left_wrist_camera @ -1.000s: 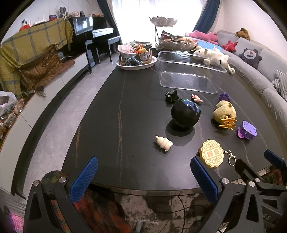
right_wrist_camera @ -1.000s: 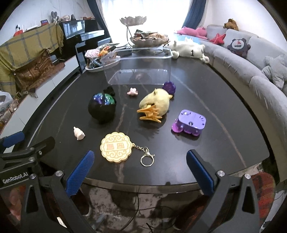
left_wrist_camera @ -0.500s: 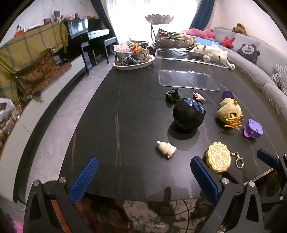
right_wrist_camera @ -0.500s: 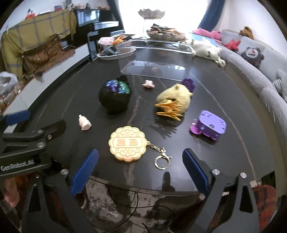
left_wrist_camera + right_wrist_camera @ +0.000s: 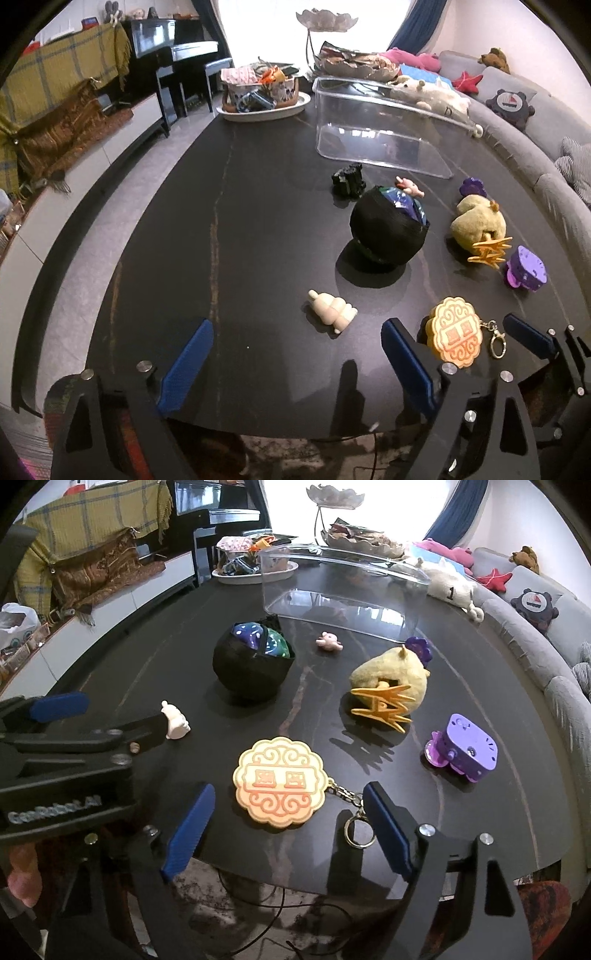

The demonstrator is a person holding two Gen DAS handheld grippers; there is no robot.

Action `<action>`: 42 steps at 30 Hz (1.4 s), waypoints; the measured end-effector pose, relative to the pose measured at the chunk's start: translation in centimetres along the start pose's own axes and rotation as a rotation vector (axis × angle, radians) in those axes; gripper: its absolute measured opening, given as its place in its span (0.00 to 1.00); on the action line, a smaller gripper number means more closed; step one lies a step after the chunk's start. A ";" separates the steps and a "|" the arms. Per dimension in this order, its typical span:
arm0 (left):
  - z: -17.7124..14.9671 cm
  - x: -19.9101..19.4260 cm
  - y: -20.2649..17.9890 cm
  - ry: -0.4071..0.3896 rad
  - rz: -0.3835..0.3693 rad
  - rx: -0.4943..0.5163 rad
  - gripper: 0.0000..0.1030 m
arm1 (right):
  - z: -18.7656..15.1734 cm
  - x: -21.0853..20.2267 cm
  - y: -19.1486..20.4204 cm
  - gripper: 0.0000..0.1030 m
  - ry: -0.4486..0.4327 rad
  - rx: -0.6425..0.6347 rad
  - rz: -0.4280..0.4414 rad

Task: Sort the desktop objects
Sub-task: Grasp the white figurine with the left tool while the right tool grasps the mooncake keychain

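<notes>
On the dark table (image 5: 229, 229) lie a mooncake keychain (image 5: 282, 781), a cream figurine (image 5: 332, 312), a black pouch of dice (image 5: 388, 230), a yellow plush with an orange clip (image 5: 391, 686), a purple toy (image 5: 463, 747), a small pink figure (image 5: 328, 642) and a black toy (image 5: 349, 179). A clear bin (image 5: 341, 587) stands behind them. My right gripper (image 5: 288, 825) is open, its fingers either side of the keychain's near edge. My left gripper (image 5: 295, 363) is open just short of the cream figurine.
A white plate of clutter (image 5: 264, 99) and a tiered dish (image 5: 345, 61) stand at the far end. A grey sofa (image 5: 535, 122) with plush toys curves along the right. A piano (image 5: 173, 55) and a blanket-covered cabinet (image 5: 48, 96) line the left wall.
Both grippers moved forward over the table's near edge. The right one closed in on the mooncake keychain; the left one neared the cream figurine. Both stayed open.
</notes>
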State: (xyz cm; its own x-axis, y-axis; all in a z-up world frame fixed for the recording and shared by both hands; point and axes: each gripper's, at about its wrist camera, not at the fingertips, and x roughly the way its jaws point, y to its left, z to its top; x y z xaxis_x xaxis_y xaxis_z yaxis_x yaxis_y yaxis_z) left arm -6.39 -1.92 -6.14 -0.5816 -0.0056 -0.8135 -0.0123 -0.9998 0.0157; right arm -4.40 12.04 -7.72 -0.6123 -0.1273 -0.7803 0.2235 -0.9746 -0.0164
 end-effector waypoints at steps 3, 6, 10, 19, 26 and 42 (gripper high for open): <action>-0.1 0.3 -0.3 -0.008 0.008 0.009 0.87 | 0.0 0.2 0.1 0.77 -0.002 -0.006 0.001; 0.1 0.9 -0.7 -0.020 0.040 0.016 0.87 | 0.1 0.5 0.1 0.76 -0.006 -0.003 0.004; 0.0 1.4 -0.9 -0.021 0.076 0.028 0.87 | 0.2 0.9 0.1 0.72 -0.007 -0.004 0.000; 0.0 2.0 -0.9 -0.020 0.053 0.008 0.73 | 0.3 1.7 -0.1 0.66 0.001 -0.008 0.008; 0.0 2.7 -1.3 -0.012 0.079 0.025 0.70 | 0.3 1.7 0.0 0.59 0.000 -0.013 0.010; -0.2 2.2 -1.5 -0.005 0.023 0.010 0.31 | 0.2 1.1 -0.4 0.58 0.001 -0.007 -0.016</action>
State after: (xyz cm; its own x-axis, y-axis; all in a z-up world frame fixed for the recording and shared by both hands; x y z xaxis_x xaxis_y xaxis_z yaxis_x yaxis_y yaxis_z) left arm -7.52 -0.47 -8.10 -0.5857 -0.0285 -0.8100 -0.0066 -0.9992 0.0399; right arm -5.34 12.27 -8.48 -0.6150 -0.1117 -0.7806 0.2192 -0.9751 -0.0332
